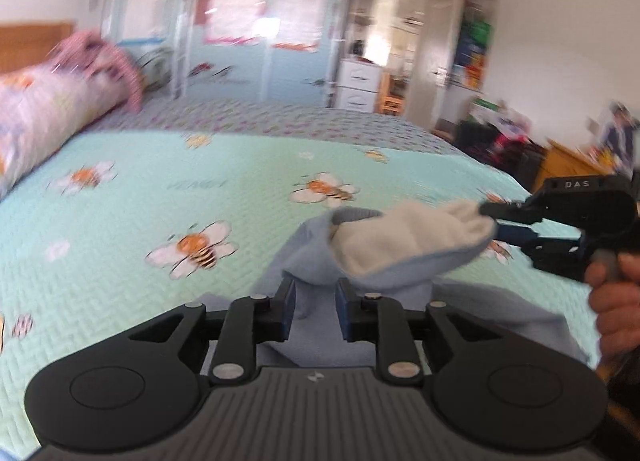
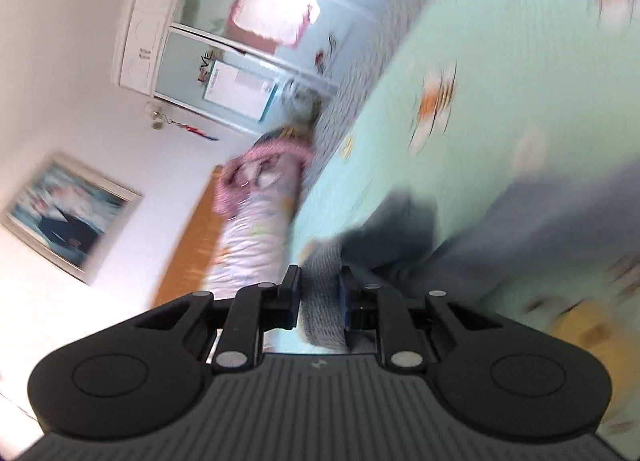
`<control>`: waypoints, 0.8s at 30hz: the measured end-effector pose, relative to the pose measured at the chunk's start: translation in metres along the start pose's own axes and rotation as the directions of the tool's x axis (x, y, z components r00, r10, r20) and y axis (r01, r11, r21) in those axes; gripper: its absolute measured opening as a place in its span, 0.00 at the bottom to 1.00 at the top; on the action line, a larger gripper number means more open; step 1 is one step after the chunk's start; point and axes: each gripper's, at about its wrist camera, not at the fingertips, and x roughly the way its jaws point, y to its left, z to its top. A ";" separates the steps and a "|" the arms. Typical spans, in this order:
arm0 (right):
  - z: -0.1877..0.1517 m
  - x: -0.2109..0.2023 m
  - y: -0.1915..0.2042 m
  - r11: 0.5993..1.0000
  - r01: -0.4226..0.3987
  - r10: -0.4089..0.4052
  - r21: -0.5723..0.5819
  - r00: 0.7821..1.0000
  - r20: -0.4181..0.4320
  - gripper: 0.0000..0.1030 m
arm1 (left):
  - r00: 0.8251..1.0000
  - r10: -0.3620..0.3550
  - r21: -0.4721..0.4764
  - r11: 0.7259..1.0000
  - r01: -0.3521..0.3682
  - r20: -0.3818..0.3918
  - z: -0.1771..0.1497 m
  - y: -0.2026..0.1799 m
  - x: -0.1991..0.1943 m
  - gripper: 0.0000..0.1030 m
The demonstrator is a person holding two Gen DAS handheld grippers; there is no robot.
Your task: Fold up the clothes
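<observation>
item: light blue garment (image 1: 308,257), on the bee-print bedspread (image 1: 120,293) just ahead of the left gripper (image 1: 316,293).
left gripper: fingers part open, cloth between, not pinched.
right gripper (image 1: 494,217): closed on the pale cuff (image 1: 420,233), lifted.
step: carrying the cuff across, likely.
next: lay it flat, then release.

I looked across a bed (image 1: 132,165) spread with a pale green quilted cover printed with bees and flowers. A rolled floral duvet (image 1: 44,109) lay against the wooden headboard (image 1: 32,43) at the left. Behind the bed stood a wardrobe (image 1: 240,45) with blue glass doors carrying pink and white panels, glare bouncing off them. An open doorway (image 1: 394,45) beside it was bright with daylight. The walls (image 1: 560,41) were white, and a framed picture (image 2: 68,217) hung above the headboard.
</observation>
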 end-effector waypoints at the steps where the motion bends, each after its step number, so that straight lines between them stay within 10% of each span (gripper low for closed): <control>1: 0.003 -0.011 -0.002 0.996 0.084 -0.084 -0.027 0.996 0.002 0.20 | 1.000 -0.023 0.022 1.000 0.023 -0.003 -0.001 -0.006 0.001 0.26; 7: -0.008 -0.042 -0.051 0.913 0.409 -0.406 -0.006 0.906 -0.121 0.20 | 0.982 -0.181 0.107 0.977 0.187 -0.060 -0.009 -0.043 0.007 0.26; 16: -0.046 -0.053 -0.059 0.899 0.414 -0.432 -0.140 0.891 -0.137 0.20 | 0.964 -0.181 0.122 0.971 0.207 -0.194 -0.023 -0.071 0.039 0.27; 24: -0.051 -0.052 -0.065 0.921 0.361 -0.380 -0.148 0.915 -0.132 0.21 | 0.975 -0.014 0.161 0.986 0.051 -0.223 -0.018 -0.087 0.062 0.55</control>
